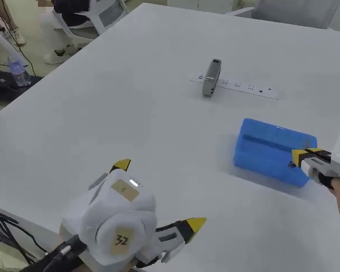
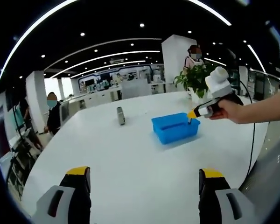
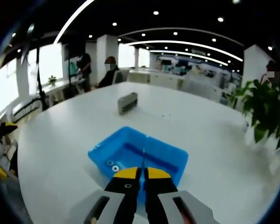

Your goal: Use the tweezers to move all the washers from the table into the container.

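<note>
Just ahead of right tool: small metal washers lie inside blue plastic container | right tool clenched on slim metal tweezers | left tool released | washers likely light, stiff, slippery; pinch across rim

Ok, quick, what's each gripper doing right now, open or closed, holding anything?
Left gripper: open, holding nothing.
Right gripper: shut on the tweezers, tip over the blue container.
</note>
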`<control>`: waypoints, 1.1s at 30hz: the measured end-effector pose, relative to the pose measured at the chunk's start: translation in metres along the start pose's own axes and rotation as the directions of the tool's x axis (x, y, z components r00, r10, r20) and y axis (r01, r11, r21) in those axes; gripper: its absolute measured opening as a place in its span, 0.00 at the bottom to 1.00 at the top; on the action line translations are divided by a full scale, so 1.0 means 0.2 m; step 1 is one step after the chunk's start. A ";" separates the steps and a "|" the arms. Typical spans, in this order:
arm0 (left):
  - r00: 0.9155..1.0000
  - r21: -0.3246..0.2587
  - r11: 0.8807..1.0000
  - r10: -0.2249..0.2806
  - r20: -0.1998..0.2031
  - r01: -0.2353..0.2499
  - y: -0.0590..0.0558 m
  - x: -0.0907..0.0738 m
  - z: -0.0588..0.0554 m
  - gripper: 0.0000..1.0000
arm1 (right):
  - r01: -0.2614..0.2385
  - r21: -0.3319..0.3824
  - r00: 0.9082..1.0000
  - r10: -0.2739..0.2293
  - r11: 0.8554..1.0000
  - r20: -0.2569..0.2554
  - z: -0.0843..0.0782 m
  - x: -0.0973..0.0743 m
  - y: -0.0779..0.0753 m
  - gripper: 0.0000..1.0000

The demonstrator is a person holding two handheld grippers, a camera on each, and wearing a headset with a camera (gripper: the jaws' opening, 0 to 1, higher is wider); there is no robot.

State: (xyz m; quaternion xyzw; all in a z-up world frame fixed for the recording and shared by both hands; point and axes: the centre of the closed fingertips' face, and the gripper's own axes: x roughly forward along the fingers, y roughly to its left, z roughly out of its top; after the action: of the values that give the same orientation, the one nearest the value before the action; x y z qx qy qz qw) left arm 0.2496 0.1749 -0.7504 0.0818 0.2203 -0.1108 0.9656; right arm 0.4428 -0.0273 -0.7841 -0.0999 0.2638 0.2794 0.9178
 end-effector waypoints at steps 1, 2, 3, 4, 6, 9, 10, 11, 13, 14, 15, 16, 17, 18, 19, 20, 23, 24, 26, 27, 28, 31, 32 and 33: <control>1.000 -0.009 1.000 -0.002 0.006 0.002 0.00 0.00 0.01 1.00 | -0.001 -0.001 1.000 0.001 1.000 -0.002 0.00 0.00 0.00 0.01; 1.000 -0.015 1.000 -0.004 0.010 0.004 0.00 0.00 0.01 1.00 | -0.001 -0.001 1.000 0.001 1.000 -0.003 -0.01 0.00 0.00 0.01; 1.000 -0.030 1.000 -0.008 0.024 0.008 -0.01 -0.01 0.02 1.00 | -0.001 -0.003 1.000 0.001 1.000 -0.006 -0.01 0.01 0.00 0.01; 0.999 -0.053 0.998 -0.020 0.049 0.022 -0.02 -0.01 0.05 1.00 | -0.002 -0.005 1.000 0.002 1.000 -0.007 -0.01 0.01 0.00 0.01; 0.991 -0.126 0.991 -0.038 0.127 0.055 -0.03 -0.02 0.11 1.00 | -0.004 -0.004 1.000 0.004 1.000 -0.015 -0.03 0.02 0.00 0.01; 0.978 -0.199 0.978 -0.017 0.210 0.060 0.01 -0.05 0.17 1.00 | -0.005 -0.007 1.000 0.005 1.000 -0.015 -0.03 0.02 0.00 0.01; 0.979 -0.218 0.974 -0.008 0.201 0.053 0.03 -0.05 0.16 1.00 | -0.005 -0.004 1.000 0.005 1.000 -0.012 -0.03 0.02 0.00 0.01; 0.981 -0.226 0.973 -0.004 0.192 0.048 0.04 -0.05 0.15 1.00 | -0.006 -0.003 1.000 0.006 1.000 -0.011 -0.03 0.03 0.00 0.01; 0.982 -0.236 0.971 0.000 0.191 0.046 0.05 -0.05 0.15 1.00 | -0.006 -0.002 1.000 0.006 1.000 -0.005 -0.03 0.03 -0.01 0.01; 0.981 -0.237 0.970 0.002 0.193 0.045 0.04 -0.05 0.15 1.00 | -0.006 0.000 1.000 0.006 1.000 -0.003 -0.03 0.03 -0.01 0.01; 0.981 -0.237 0.971 0.001 0.194 0.045 0.04 -0.05 0.15 0.99 | -0.007 0.001 1.000 0.007 1.000 -0.002 -0.03 0.03 -0.01 0.01; 0.981 -0.235 0.971 0.000 0.194 0.046 0.04 -0.05 0.16 0.99 | -0.010 0.001 1.000 0.010 1.000 0.000 -0.03 0.03 -0.01 0.01; 0.983 -0.233 0.972 0.001 0.184 0.042 0.03 -0.04 0.15 0.99 | -0.012 0.001 1.000 0.012 1.000 0.002 -0.03 0.03 -0.01 0.01; 0.985 -0.232 0.972 0.001 0.172 0.040 0.03 -0.04 0.14 0.99 | -0.014 0.000 1.000 0.014 1.000 0.002 -0.03 0.03 -0.01 0.01; 0.989 -0.237 0.971 -0.002 0.151 0.038 0.03 -0.03 0.12 0.99 | -0.017 -0.005 1.000 0.017 1.000 0.001 -0.03 0.03 -0.01 0.01; 0.992 -0.237 0.971 -0.001 0.129 0.032 0.03 -0.03 0.11 0.99 | -0.017 -0.008 1.000 0.017 1.000 -0.001 -0.03 0.03 -0.01 0.01; 0.997 -0.207 0.978 0.013 0.081 0.004 0.05 -0.01 0.07 0.99 | -0.008 -0.011 1.000 0.008 1.000 0.017 0.00 -0.01 -0.02 0.01; 0.997 -0.206 0.978 0.009 0.082 0.008 0.05 -0.02 0.07 0.99 | -0.007 -0.006 1.000 0.007 1.000 0.027 0.01 -0.01 -0.02 0.01; 0.997 -0.190 0.981 -0.006 0.083 0.021 0.04 -0.02 0.07 0.99 | -0.003 0.012 0.999 0.002 1.000 0.047 0.05 -0.05 -0.02 0.02; 0.996 -0.181 0.983 -0.006 0.092 0.022 0.04 -0.03 0.08 0.99 | 0.002 0.024 0.998 -0.003 1.000 0.067 0.07 -0.08 -0.03 0.02; 0.996 -0.180 0.983 -0.008 0.092 0.024 0.03 -0.03 0.08 0.99 | 0.004 0.034 0.996 -0.007 0.999 0.084 0.08 -0.10 -0.03 0.02; 0.996 -0.169 0.985 -0.007 0.088 0.022 0.04 -0.04 0.09 0.89 | -0.003 0.056 0.990 -0.005 0.998 0.138 0.15 -0.20 -0.01 0.01; 0.996 -0.162 0.987 -0.004 0.089 0.018 0.05 -0.04 0.11 0.85 | -0.006 0.052 0.988 -0.002 0.999 0.155 0.17 -0.23 -0.01 0.01; 0.996 -0.159 0.987 -0.007 0.093 0.021 0.05 -0.04 0.12 0.84 | -0.011 0.049 0.986 0.002 0.999 0.165 0.19 -0.25 -0.01 0.01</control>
State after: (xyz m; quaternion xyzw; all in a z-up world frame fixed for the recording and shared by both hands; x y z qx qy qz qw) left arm 0.2544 0.1802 -0.7242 -0.0024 0.1841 -0.1033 0.9775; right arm 0.4250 -0.0385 -0.7248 -0.0527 0.1944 0.2830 0.9377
